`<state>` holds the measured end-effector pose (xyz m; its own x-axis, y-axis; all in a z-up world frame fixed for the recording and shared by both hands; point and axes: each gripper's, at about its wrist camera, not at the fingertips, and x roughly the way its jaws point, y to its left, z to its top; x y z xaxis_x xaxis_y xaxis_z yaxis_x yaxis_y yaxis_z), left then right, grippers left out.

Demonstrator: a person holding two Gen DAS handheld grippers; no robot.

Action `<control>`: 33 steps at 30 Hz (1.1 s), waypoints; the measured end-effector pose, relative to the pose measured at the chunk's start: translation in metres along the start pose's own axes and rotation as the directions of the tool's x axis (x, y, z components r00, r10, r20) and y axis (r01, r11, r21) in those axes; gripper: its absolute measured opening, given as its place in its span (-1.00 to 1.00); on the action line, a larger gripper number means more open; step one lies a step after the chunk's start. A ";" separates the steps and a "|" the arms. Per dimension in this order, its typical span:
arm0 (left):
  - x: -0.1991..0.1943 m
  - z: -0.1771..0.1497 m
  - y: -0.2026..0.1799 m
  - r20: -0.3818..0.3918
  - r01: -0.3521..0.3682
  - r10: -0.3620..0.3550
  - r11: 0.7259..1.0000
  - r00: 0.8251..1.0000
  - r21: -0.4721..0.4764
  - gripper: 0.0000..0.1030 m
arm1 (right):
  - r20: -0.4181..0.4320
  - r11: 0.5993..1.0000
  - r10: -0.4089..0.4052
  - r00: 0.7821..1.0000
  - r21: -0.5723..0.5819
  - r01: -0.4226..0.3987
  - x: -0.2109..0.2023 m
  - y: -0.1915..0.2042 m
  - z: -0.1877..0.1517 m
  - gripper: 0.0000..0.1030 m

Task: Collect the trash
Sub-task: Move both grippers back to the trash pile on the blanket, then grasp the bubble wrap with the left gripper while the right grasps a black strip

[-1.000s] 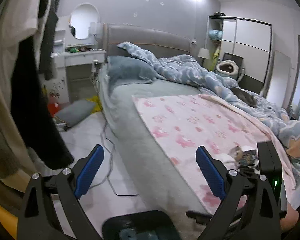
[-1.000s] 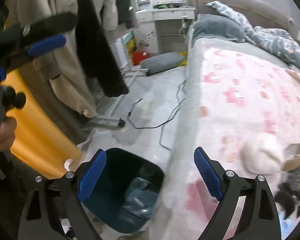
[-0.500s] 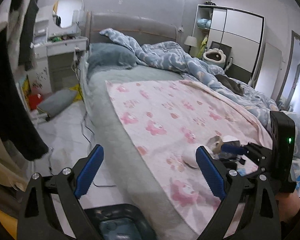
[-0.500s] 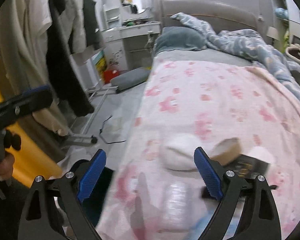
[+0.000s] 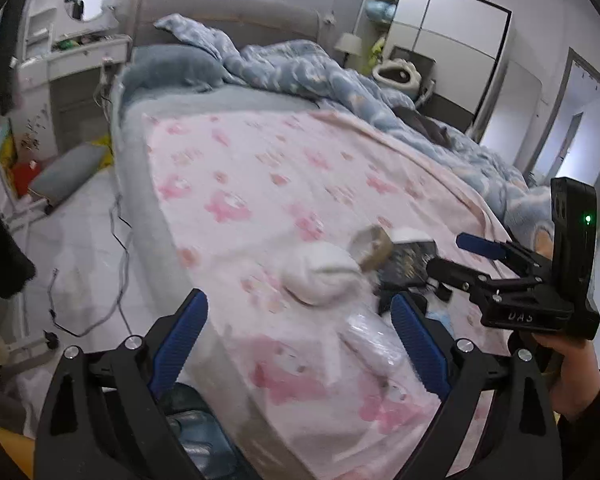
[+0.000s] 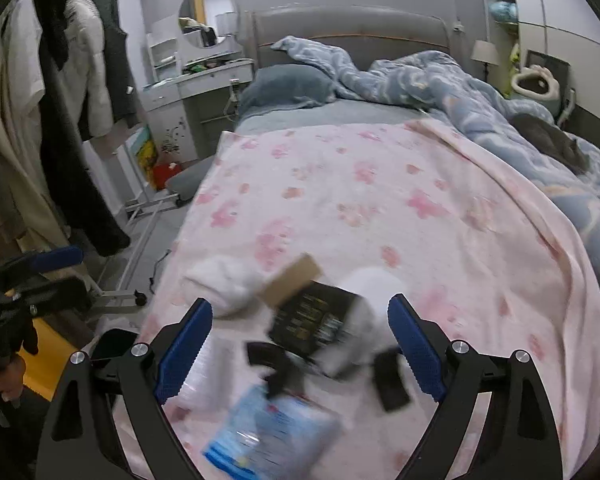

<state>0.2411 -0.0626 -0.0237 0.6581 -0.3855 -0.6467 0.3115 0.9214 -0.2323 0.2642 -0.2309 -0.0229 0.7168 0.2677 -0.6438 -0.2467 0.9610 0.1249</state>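
- Whereas the bin was framed 1 second ago, both views are now turned onto the bed [image 6: 500, 208].
- Litter [image 6: 312, 316] is clustered at its near edge.
- Right gripper [image 6: 300, 344] and left gripper [image 5: 300, 332] are spread wide, nothing grasped.

Dim, even indoor light, fisheye-bent edges – near clutter motion-blurred

Left tool [image 5: 296, 334]: jaws spread wide, blue pads facing each other, nothing clamped between them; it points forward and downward. Right tool [image 6: 300, 344]: jaws likewise spread wide and empty, pointing forward and downward. In the left wrist view the right tool appears at the right edge, side-on, gripped from below by the person's right hand [image 5: 572, 376] in a dark sleeve. In the right wrist view the left hand [image 6: 4, 372] holds its handle at the left edge.
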 end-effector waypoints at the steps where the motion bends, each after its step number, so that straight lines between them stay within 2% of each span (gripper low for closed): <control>1: 0.004 -0.001 -0.001 -0.011 0.009 -0.009 1.000 1.000 -0.008 0.83 | -0.004 1.000 -0.006 1.000 0.001 0.006 0.000 -0.005 -0.003 0.76; 4: 0.021 -0.006 -0.005 -0.061 0.035 -0.038 0.998 0.997 -0.045 0.82 | -0.015 1.000 -0.012 1.000 0.005 0.012 -0.002 -0.018 -0.010 0.76; 7: 0.038 -0.010 -0.009 -0.121 0.049 -0.058 0.996 0.991 -0.074 0.68 | -0.027 1.000 -0.022 0.999 -0.003 0.022 -0.004 -0.027 -0.017 0.76; 14: 0.060 -0.019 -0.029 -0.190 0.063 -0.074 0.996 0.979 -0.061 0.66 | -0.066 1.000 -0.007 0.998 -0.003 0.007 0.000 -0.048 -0.035 0.74; 16: 0.066 -0.021 -0.033 -0.203 0.065 -0.075 0.996 0.976 -0.056 0.66 | -0.074 1.000 -0.005 0.997 0.001 0.005 0.000 -0.053 -0.039 0.57; 22: 0.081 -0.027 -0.038 -0.238 0.067 -0.085 0.994 0.968 -0.085 0.62 | -0.072 1.000 0.026 0.997 0.004 -0.025 -0.004 -0.057 -0.043 0.28; 25: 0.085 -0.026 -0.042 -0.235 0.056 -0.073 0.995 0.969 -0.078 0.57 | -0.079 0.999 0.038 0.996 -0.023 -0.040 -0.003 -0.054 -0.046 0.20; 28: 0.087 -0.026 -0.047 -0.229 0.044 -0.055 0.998 0.972 -0.055 0.41 | -0.087 0.998 0.048 0.995 -0.033 -0.051 -0.002 -0.053 -0.047 0.08; 33: 0.092 -0.027 -0.048 -0.227 0.014 -0.018 1.000 0.974 -0.022 0.19 | -0.096 0.998 0.051 0.994 -0.023 -0.054 0.001 -0.056 -0.045 0.08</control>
<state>0.2679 -0.1413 -0.0912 0.4799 -0.3814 -0.7901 0.3055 0.9168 -0.2570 0.2494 -0.2876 -0.0650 0.6373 0.3089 -0.7059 -0.2999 0.9433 0.1420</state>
